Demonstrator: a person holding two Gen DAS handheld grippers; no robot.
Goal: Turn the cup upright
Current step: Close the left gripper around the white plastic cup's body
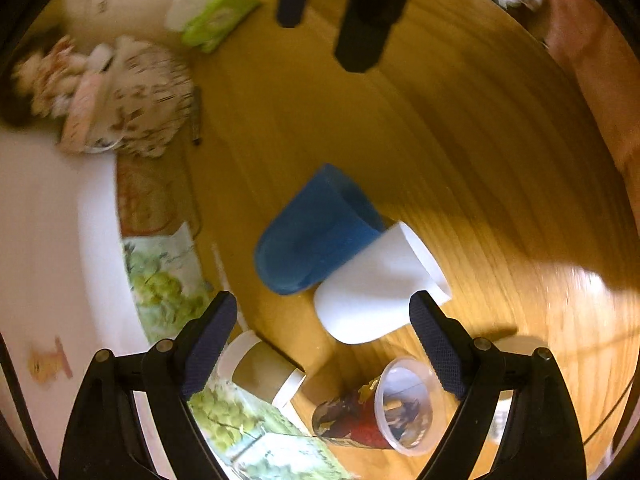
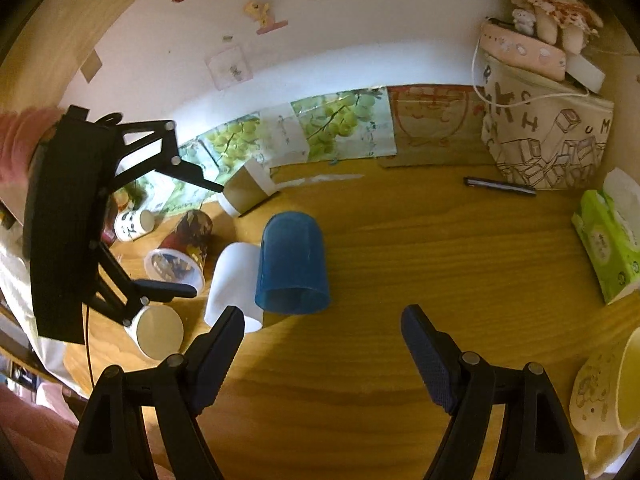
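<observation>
Several cups lie on their sides on the wooden table [image 2: 400, 248]. A blue cup [image 1: 316, 232] [image 2: 292, 260] touches a white cup [image 1: 376, 284] [image 2: 234, 280]. A printed clear-rimmed cup [image 1: 384, 408] [image 2: 182, 252] and a brown paper cup [image 1: 262, 368] [image 2: 246, 192] lie nearby. My left gripper [image 1: 324, 344] [image 2: 200, 240] is open and empty, just above the white and printed cups. My right gripper [image 2: 322, 352] [image 1: 324, 12] is open and empty, short of the blue cup's mouth.
A green tissue pack [image 2: 608, 240] [image 1: 220, 16], a printed bag [image 2: 548, 136] with a doll, and a pen [image 2: 500, 186] sit at the table's edges. A yellow mug [image 2: 608, 392] is at the right. A small metal-lidded cup [image 2: 156, 330] and a painted cup [image 2: 134, 224] lie left.
</observation>
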